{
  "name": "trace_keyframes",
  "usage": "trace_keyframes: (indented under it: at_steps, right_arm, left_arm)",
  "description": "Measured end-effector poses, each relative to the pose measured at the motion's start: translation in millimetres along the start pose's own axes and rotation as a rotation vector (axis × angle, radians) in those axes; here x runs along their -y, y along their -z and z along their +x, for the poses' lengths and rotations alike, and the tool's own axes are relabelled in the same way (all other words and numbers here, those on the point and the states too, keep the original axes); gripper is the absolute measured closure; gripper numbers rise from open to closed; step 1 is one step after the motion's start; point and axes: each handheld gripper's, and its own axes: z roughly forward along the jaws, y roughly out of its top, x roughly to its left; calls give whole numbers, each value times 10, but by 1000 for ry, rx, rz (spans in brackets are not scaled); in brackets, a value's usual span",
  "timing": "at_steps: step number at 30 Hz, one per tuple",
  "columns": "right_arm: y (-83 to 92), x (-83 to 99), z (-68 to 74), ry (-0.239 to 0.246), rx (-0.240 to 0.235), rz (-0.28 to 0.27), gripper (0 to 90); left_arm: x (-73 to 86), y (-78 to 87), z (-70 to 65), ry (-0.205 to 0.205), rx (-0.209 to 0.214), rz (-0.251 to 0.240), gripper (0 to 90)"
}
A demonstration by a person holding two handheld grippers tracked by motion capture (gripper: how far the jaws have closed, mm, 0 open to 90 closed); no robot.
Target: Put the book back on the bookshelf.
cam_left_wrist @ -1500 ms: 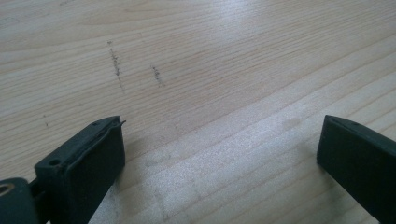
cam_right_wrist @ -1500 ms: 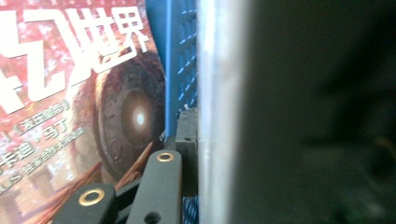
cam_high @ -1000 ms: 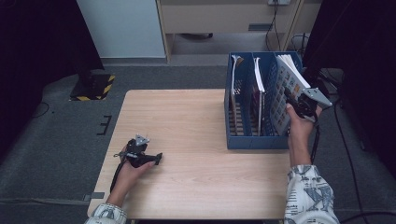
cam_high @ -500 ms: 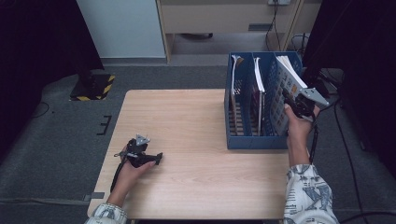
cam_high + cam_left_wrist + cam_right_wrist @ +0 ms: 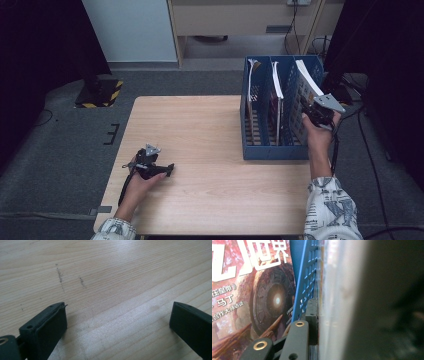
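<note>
Pale wood grain covers the worktop (image 5: 210, 135), the biggest thing here, bare but for a blue slotted file rack (image 5: 272, 150) standing at its right edge and the two hands. Around it lies grey carpet, dark curtains to either side, a cabinet and cables at the back, and a yellow-and-black striped base on the floor to the left.

The rack holds upright books in its compartments, their long axes running up and away from the person. The rightmost book (image 5: 306, 80) leans with its white page edge uppermost, and the right claw (image 5: 320, 111) sits right at it, up against the rack's right-hand compartment. In the right gripper view one black pad presses flat on the book's page block, with the blue lattice divider and a red illustrated cover (image 5: 249, 290) just beyond; the far jaw is lost in blur, so a true pinch is likely but I cannot tell for sure. The right hand is plainly the nearer one; any lift would probably run upward along the book's length.

The left claw (image 5: 117, 322) rests low over bare wood, jaws wide apart, holding nothing, well apart from the rack.
</note>
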Motion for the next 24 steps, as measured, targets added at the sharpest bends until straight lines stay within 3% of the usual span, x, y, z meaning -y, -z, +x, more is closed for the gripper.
trace_keyframes:
  at_steps: [4, 24]
  right_arm:
    - [0, 19, 5, 17, 3, -2, 731]
    - [80, 27, 81, -19, -17, 15, 683]
  left_arm:
    - [0, 0, 0, 0, 0, 0, 7]
    - [0, 0, 0, -1, 0, 0, 7]
